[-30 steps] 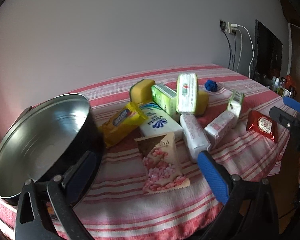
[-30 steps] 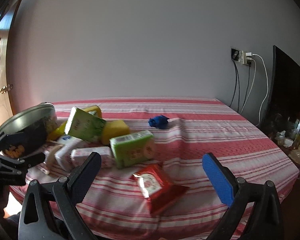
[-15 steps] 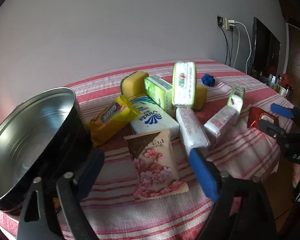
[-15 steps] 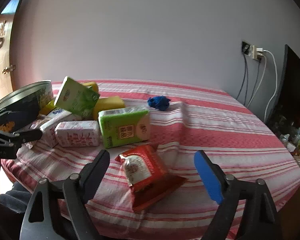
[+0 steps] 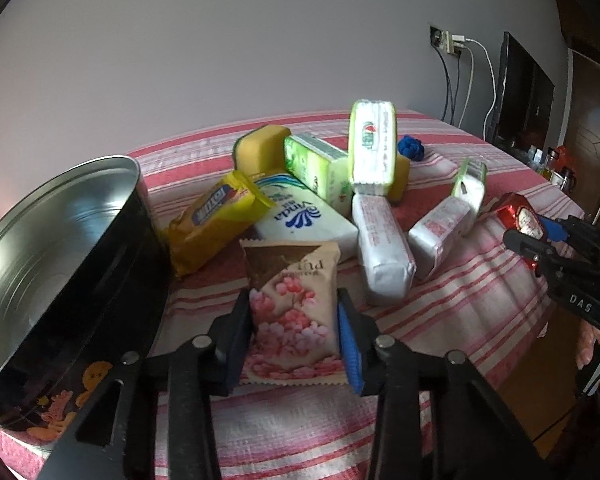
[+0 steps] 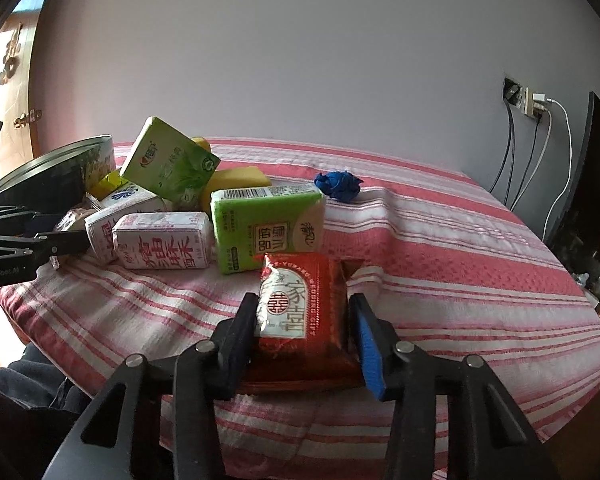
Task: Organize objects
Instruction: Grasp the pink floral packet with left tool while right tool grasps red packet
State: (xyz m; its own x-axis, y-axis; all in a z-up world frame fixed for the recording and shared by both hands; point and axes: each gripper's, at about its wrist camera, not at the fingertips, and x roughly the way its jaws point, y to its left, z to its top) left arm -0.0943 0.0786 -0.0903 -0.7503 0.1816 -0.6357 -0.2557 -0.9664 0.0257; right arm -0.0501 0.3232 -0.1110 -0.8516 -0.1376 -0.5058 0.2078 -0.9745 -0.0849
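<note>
Two grippers were wide a second ago and are closing now; at far left the tin (image 5: 60, 264) waits empty; the left gripper (image 5: 296, 340) pinches the pink packet (image 5: 294, 300), marked "PU", near the table (image 5: 480, 304) edge; behind it lies a "Vinda" pack (image 5: 304, 216); the right gripper (image 6: 306, 332) clamps the red packet (image 6: 304, 304), which reads "CITY"; I judge both packets are ready to lift into the tin.

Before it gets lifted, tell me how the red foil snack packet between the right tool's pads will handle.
The red foil snack packet looks soft and puffy, so it will probably crumple as the right tool closes. Likely light for its size. Its glossy wrapper may slip.
</note>
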